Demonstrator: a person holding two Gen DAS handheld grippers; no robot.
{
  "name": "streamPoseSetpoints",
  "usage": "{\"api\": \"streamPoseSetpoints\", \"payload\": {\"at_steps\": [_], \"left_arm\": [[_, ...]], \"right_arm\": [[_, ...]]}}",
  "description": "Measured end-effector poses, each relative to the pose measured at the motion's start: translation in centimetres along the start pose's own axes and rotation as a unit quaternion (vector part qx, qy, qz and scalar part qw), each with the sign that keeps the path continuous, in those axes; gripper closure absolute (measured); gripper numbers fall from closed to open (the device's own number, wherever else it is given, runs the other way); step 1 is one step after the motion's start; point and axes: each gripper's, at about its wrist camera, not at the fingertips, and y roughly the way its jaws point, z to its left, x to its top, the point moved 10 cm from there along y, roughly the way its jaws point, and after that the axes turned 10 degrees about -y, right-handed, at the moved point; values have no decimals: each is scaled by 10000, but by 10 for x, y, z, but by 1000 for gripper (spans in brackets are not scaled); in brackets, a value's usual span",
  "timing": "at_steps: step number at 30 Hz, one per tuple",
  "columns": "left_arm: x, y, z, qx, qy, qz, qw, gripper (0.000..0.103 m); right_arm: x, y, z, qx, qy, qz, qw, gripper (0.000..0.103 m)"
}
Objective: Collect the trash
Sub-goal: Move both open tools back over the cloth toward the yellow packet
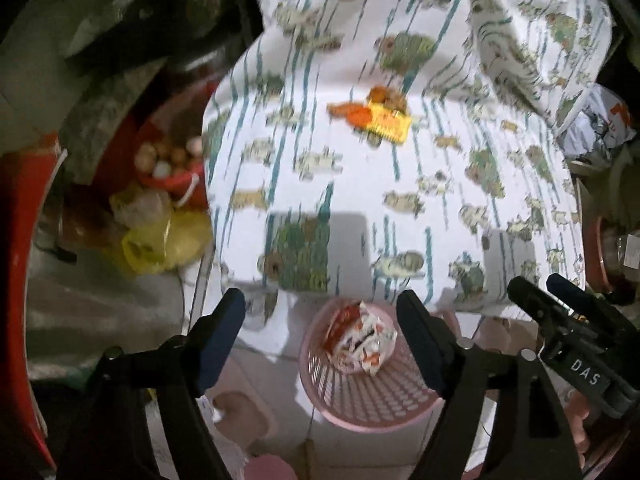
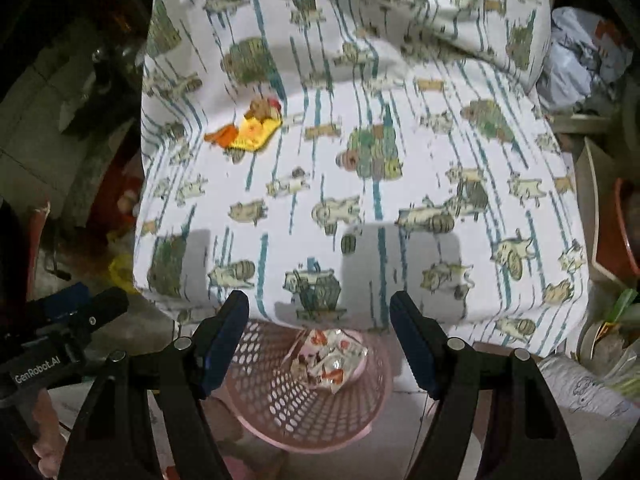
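Left wrist view: the left hand-held gripper [image 1: 320, 340] fills the bottom of the frame, its jaws spread wide and holding nothing. Between the fingers, lower centre, sits a pink basket [image 1: 360, 408] on the floor, with a crumpled white-and-red wrapper [image 1: 360, 340] lying inside it. Above, a surface under a white patterned cloth [image 1: 400, 200] takes up the middle of the frame. On the cloth, upper centre, lies a small heap of trash [image 1: 376, 114] — orange and yellow wrappers with something brown at the top. At left of the frame, beside the surface, a yellow bag [image 1: 160, 244] sits among blurred clutter. The right hand-held gripper [image 1: 560, 304] enters at the lower right edge.

Right wrist view: the right hand-held gripper [image 2: 320, 340] is likewise released, fingers well apart and empty. The basket [image 2: 304, 420] is at bottom centre, just below the cloth's [image 2: 360, 200] edge, with the wrapper [image 2: 328, 360] in it. The trash [image 2: 250, 130] lies on the cloth in the upper left — well apart from both grippers. The left hand-held gripper [image 2: 80, 308] shows at the lower left edge.
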Motion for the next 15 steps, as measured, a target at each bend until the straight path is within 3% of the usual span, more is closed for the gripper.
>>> {"api": "streamPoseSetpoints", "payload": {"at_steps": [9, 15], "left_arm": [[22, -22, -13, 67, 304, -757, 9966, 16], [41, -64, -14, -349, 48, -1731, 9843, 11]], "right_arm": [[10, -8, 3, -123, -68, -216, 9997, 28], [22, -17, -2, -193, 0, -381, 9991, 28]]}}
